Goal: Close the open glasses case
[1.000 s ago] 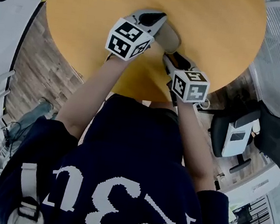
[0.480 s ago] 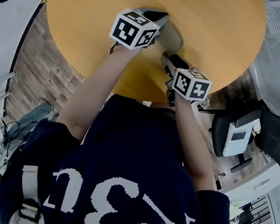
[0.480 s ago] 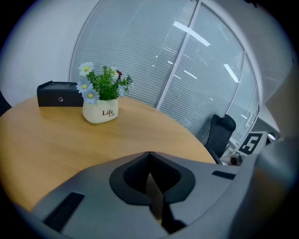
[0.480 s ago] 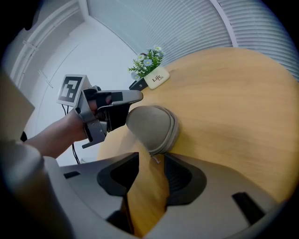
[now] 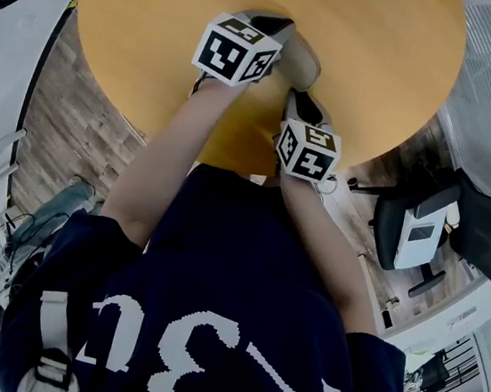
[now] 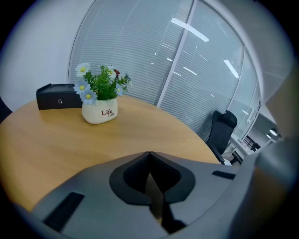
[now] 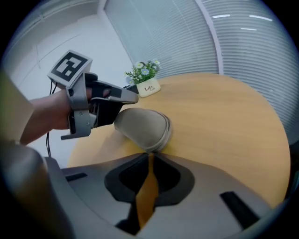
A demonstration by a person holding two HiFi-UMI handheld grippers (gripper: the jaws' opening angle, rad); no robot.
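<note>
Head view: the glasses case (image 5: 301,62) lies on the round tabletop (image 5: 153,8), towards the person's side. Right gripper view now — the case's lid is down on its base, its seam showing round the near end. The right hand-held gripper (image 7: 149,155) has just been closing. Its tips meet just short of the case with nothing between them, only tabletop in the slit. The left hand-held gripper (image 7: 132,98) reaches over the case's far end — touching or not, I can't tell. Left gripper view shows its jaws together and empty, with a flower pot (image 6: 99,111) and a black box (image 6: 58,96) standing farther off.
</note>
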